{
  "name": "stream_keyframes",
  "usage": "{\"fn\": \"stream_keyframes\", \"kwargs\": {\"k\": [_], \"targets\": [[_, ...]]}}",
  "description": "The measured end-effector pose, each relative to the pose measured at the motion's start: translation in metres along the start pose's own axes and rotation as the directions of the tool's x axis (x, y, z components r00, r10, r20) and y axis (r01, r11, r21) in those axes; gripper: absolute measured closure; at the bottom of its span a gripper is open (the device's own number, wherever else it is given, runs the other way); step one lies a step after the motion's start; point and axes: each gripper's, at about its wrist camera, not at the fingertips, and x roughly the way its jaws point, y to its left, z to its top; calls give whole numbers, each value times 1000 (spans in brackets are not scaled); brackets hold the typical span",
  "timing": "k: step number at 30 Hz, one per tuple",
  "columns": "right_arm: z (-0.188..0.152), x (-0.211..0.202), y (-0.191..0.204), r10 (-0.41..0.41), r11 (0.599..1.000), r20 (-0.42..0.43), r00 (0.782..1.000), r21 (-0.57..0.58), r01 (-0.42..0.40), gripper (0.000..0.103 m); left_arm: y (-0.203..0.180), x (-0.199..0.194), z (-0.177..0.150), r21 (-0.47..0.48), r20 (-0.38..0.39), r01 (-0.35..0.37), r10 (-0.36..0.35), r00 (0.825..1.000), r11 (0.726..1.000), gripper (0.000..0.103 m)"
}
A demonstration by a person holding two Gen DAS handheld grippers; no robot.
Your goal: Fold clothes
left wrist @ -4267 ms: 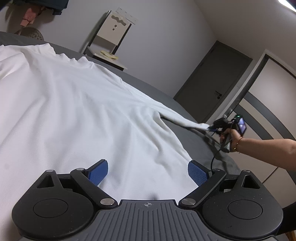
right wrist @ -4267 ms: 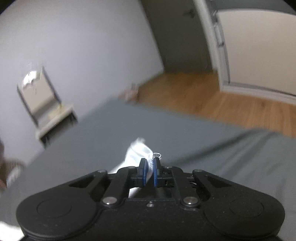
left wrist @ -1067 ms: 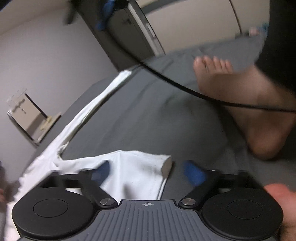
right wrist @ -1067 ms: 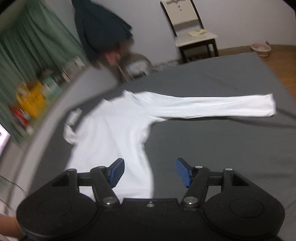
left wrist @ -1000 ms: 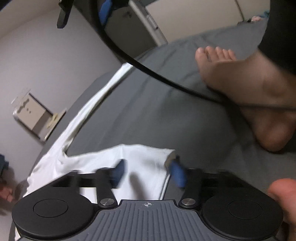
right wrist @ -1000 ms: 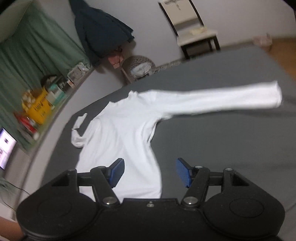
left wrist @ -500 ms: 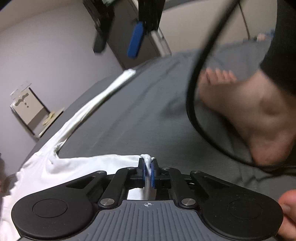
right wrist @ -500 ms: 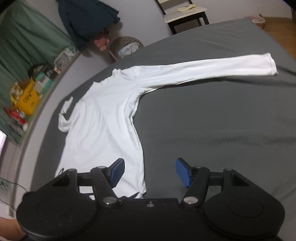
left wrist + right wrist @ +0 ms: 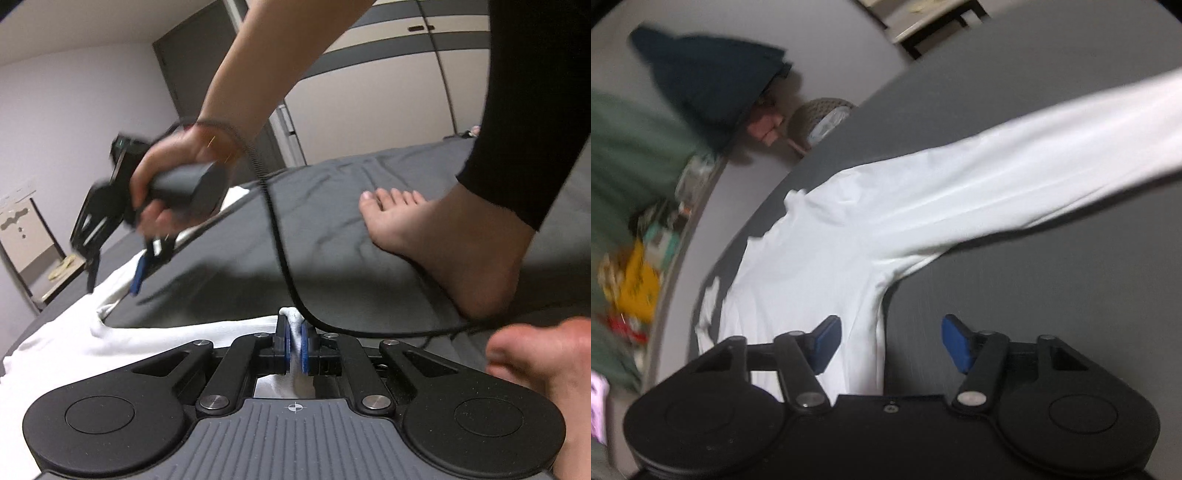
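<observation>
One sleeve of the white shirt (image 9: 827, 266) stretches rightward, left gripper (image 9: 294, 345) pinching seemingly its hem, right gripper (image 9: 886, 341) wide, empty

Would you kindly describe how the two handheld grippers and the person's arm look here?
Both the left gripper and right gripper are black linkage frames with silver pivot screws and blue pads. The left has a ribbed grey base with a crosshair mark. A black cable trails from the right one. The arm is bare, with a thin wrist bracelet.
</observation>
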Motion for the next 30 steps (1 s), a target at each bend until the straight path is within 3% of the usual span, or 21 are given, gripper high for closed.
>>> {"fn": "stream_keyframes", "kwargs": {"k": [4, 6, 8, 11, 15, 18, 19, 22, 24, 27, 30], "targets": [[3, 24, -28, 119, 977, 114, 986, 162, -136, 44, 6, 1, -3, -36, 18, 27, -26, 999, 999, 98], [4, 34, -40, 188, 944, 138, 972, 249, -218, 57, 6, 0, -2, -40, 26, 41, -40, 999, 998, 98], [7, 45, -47, 202, 930, 102, 974, 293, -223, 86, 7, 0, 0, -40, 31, 54, -53, 998, 998, 98], [6, 43, -49, 129, 951, 153, 980, 259, -166, 100, 11, -1, 2, -66, 33, 74, -72, 997, 995, 98], [12, 27, -49, 25, 975, 286, 958, 206, -87, 102, 10, 1, 0, -67, 33, 83, -81, 996, 994, 98], [19, 23, -60, 27, 957, 269, 963, 271, -102, 101, 10, -1, -2, -76, 37, 80, -77, 996, 994, 98], [19, 22, -62, 59, 950, 237, 970, 286, -127, 96, 11, -1, -2, -83, 37, 78, -75, 996, 994, 98], [13, 21, -61, 162, 940, 121, 979, 283, -190, 58, 15, -5, -1, -105, 47, 79, -74, 996, 991, 98], [8, 23, -57, 173, 942, 74, 982, 278, -187, 58, 17, -10, -1, -118, 56, 77, -70, 996, 990, 98], [5, 27, -56, 180, 926, 77, 981, 323, -196, 59, 22, -18, -3, -151, 74, 81, -71, 995, 985, 98], [5, 45, -48, 177, 925, 57, 983, 331, -186, 76, 26, -23, -4, -173, 101, 86, -69, 993, 981, 98]]}}
